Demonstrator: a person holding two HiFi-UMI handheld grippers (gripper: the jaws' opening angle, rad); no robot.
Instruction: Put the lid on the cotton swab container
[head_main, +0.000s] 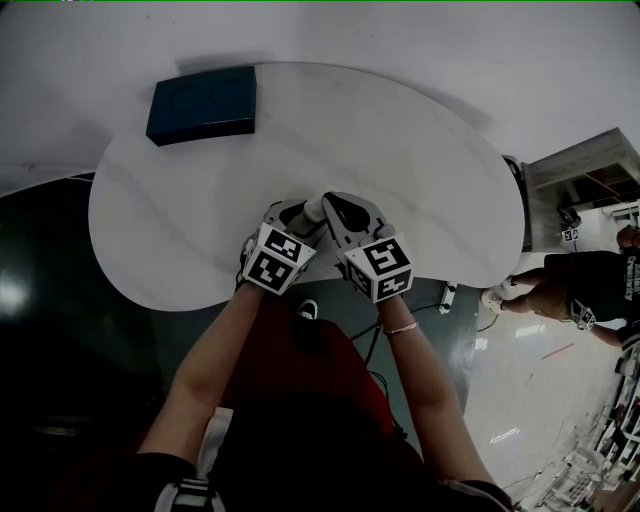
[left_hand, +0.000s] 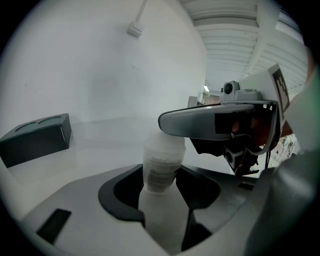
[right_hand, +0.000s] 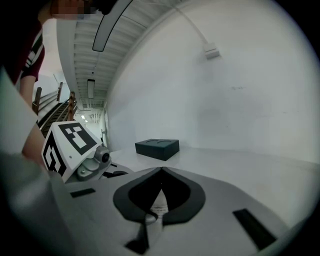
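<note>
The cotton swab container (left_hand: 162, 150) is a translucent white cylinder with a printed label. It stands between the jaws of my left gripper (left_hand: 161, 172), which is shut on it. My right gripper (head_main: 340, 212) reaches over the container's top and hides it in the left gripper view. In the right gripper view, the right gripper (right_hand: 160, 172) is shut on a white piece (right_hand: 157, 210), seemingly the lid at the container's top. In the head view both grippers meet over the white table (head_main: 420, 170), near its front edge, left gripper (head_main: 290, 215) beside the right, with the container (head_main: 313, 208) between them.
A dark blue box (head_main: 203, 104) lies at the table's far left; it also shows as the box (left_hand: 35, 137) and the box (right_hand: 157, 148). A person (head_main: 580, 285) stands on the floor at the right. The table's front edge (head_main: 200, 305) is just below the grippers.
</note>
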